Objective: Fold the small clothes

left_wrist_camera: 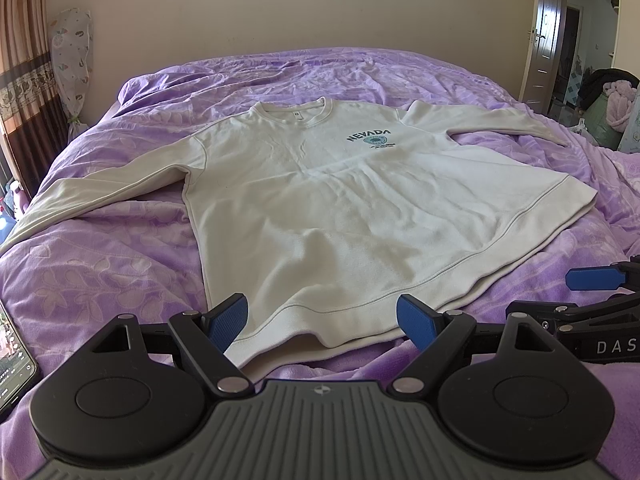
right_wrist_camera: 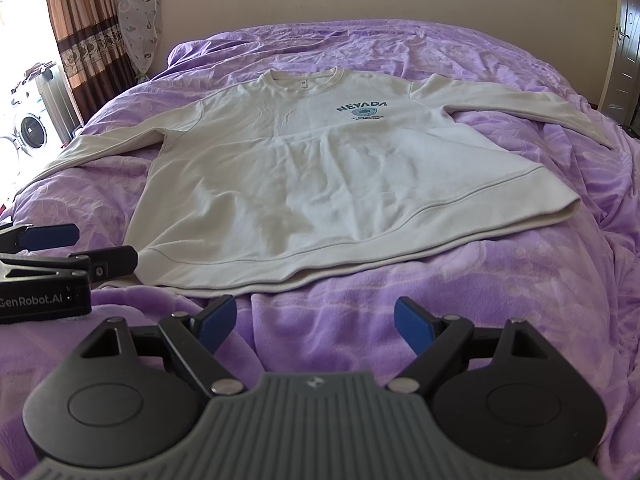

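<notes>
Hovering low over the purple bedspread (left_wrist_camera: 120, 248), the left tongs (left_wrist_camera: 322, 320) are standing released, their blue pads (left_wrist_camera: 228, 322) spread wide and gripping nothing. The hem of the cream sweatshirt (left_wrist_camera: 320, 208) is lying just ahead of them, between the two pads in the left wrist view, though whether the pads are touching the cloth cannot be told. The right tongs (right_wrist_camera: 314, 322) are also gaping released and empty, hanging over bare bedspread just short of the hem. Each pair is showing at the edge of the other's view, so the two are sitting side by side, the left pair nearer the sweatshirt's lower left corner.

Just to the left of the left tongs, a phone (left_wrist_camera: 14, 360) with a lit screen is resting on the bedspread.

Farther out, the sweatshirt is lying flat and face up, both long sleeves stretching outward to either side, with the blue NEVADA print (left_wrist_camera: 370, 138) on the chest and the ribbed collar (left_wrist_camera: 294, 114) at the far end. Beyond the bed, a striped curtain (right_wrist_camera: 84, 32) is hanging at the far left, a washing machine (right_wrist_camera: 30, 128) is standing below it, and a door (left_wrist_camera: 546, 36) is showing at the far right.
</notes>
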Available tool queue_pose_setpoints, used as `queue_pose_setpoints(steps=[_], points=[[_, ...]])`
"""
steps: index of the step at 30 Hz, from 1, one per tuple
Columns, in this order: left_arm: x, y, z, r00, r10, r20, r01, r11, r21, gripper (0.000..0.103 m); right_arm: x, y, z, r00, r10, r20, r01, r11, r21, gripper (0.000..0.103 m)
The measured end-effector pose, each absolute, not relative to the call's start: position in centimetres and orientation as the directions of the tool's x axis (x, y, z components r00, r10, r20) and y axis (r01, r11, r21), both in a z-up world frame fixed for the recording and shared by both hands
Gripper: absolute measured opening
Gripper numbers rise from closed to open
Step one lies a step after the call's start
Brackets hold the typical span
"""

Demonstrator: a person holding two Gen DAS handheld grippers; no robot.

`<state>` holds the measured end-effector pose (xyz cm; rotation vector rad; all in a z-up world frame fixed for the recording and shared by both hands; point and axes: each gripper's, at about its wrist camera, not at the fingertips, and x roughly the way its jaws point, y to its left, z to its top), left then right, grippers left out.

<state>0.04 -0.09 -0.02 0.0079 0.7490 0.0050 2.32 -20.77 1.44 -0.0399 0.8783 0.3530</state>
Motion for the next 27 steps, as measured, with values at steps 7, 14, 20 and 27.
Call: queue_pose_setpoints(steps=[7,14,20,27], points=[[0.0,-0.1,0.0,0.732,0.006,-0.681,-0.001,1.000,0.008,0.098,2.2,-20.7,1.4,0.582,0.287,-0.760,-0.319,0.941,0.111,0.082],[0.3,1.1,0.6,0.743,-0.009,-0.669,0.000,1.000,-0.014,0.097,3.4,-20.5,0.9,0.552,0.294,-0.781,-0.339,0.934,0.112,0.082],[1.5,5.1,3.2,0.776,0.033,-0.629,-0.064,0.998,-0.027,0.090,6.0,-20.3,3.3,0.587,0.300,-0.752,-0.384,0.921,0.068,0.082],[4.3,9.2,4.7,0.762,0.057,-0.645,-0.106,0.994,-0.038,0.081,10.7,-20.1,6.7,0.695,0.361,-0.622,-0.416,0.907,0.063,0.082]])
